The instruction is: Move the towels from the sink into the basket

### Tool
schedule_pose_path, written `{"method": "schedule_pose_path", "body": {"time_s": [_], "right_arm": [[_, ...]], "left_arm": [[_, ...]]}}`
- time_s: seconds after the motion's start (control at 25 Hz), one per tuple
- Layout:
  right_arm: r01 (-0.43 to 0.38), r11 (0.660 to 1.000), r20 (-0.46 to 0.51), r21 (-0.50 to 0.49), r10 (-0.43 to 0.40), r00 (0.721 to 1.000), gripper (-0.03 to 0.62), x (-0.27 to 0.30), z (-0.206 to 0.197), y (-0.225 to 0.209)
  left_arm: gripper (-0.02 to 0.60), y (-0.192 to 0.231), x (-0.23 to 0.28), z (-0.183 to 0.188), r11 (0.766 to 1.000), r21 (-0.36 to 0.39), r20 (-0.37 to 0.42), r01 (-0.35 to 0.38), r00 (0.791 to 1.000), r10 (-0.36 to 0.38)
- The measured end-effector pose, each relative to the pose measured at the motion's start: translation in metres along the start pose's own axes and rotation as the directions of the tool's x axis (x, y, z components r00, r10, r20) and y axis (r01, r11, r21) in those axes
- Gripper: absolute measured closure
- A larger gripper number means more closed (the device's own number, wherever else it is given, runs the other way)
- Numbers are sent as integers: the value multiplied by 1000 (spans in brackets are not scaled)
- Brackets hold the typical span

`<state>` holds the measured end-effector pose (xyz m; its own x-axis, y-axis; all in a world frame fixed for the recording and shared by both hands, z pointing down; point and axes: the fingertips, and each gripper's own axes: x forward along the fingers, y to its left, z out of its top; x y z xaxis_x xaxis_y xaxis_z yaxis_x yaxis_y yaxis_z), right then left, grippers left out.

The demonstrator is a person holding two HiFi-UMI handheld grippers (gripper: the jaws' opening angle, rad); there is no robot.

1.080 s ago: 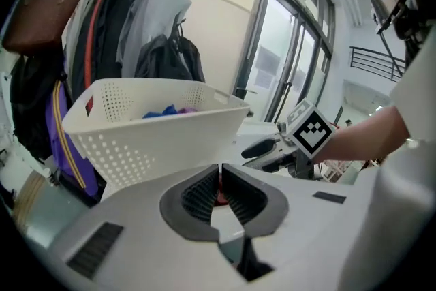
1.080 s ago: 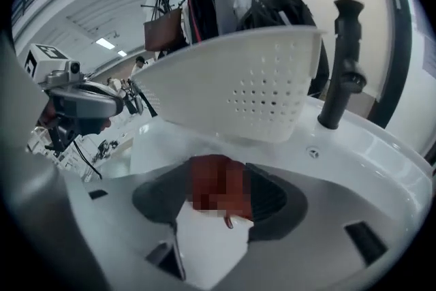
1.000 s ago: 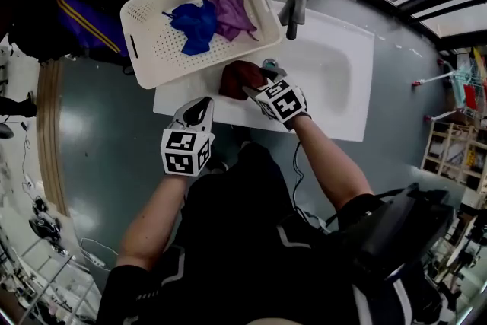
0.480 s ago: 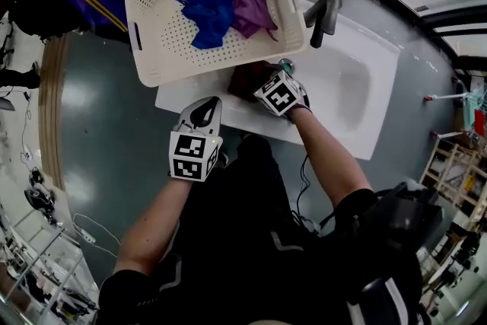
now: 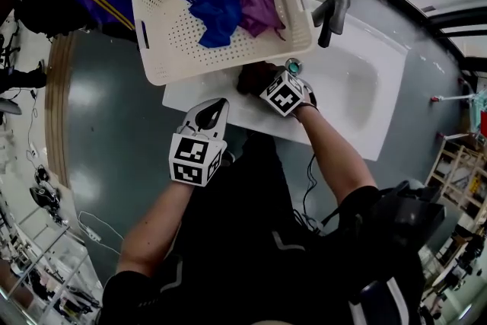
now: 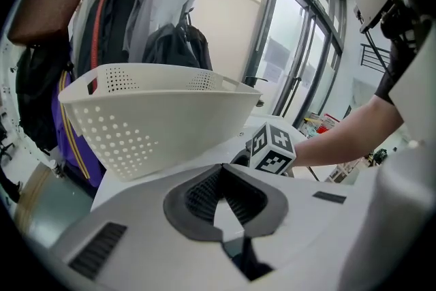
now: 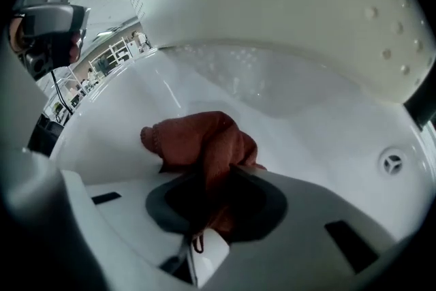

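The rust towel (image 7: 204,143) lies in the sink (image 7: 327,133), pinched by the right gripper (image 7: 219,177), whose jaws have just been closing on it. Beyond that gripper, the basket (image 5: 175,49) already holds a blue towel (image 5: 217,15) and a purple towel (image 5: 259,0). The left gripper (image 6: 221,170) hangs alongside with its jaws together and empty. This looks like the last towel, and it has yet to be lifted and dropped in.

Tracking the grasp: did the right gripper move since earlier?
Yes: right gripper sank into the sink onto the red towel, jaws just closing on it.
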<state>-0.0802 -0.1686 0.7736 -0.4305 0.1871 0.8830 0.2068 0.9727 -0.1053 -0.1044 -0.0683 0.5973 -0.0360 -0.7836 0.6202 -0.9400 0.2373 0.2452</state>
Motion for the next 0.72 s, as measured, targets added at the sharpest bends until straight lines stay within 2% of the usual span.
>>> {"method": "schedule_pose_path", "body": {"time_s": [0.16, 0.36, 0.72], "right_arm": [[21, 999, 43, 48, -24, 999, 514, -22, 12, 3], [65, 996, 116, 61, -71, 991, 514, -65, 35, 12], [153, 981, 231, 123, -178, 957, 517, -136, 71, 38]], "left_arm": [[575, 0, -15, 11, 1000, 7, 37, 5, 999, -5], [575, -12, -41, 27, 998, 10, 95, 64, 993, -65], [575, -1, -97, 63, 997, 26, 222, 73, 972, -77]]}}
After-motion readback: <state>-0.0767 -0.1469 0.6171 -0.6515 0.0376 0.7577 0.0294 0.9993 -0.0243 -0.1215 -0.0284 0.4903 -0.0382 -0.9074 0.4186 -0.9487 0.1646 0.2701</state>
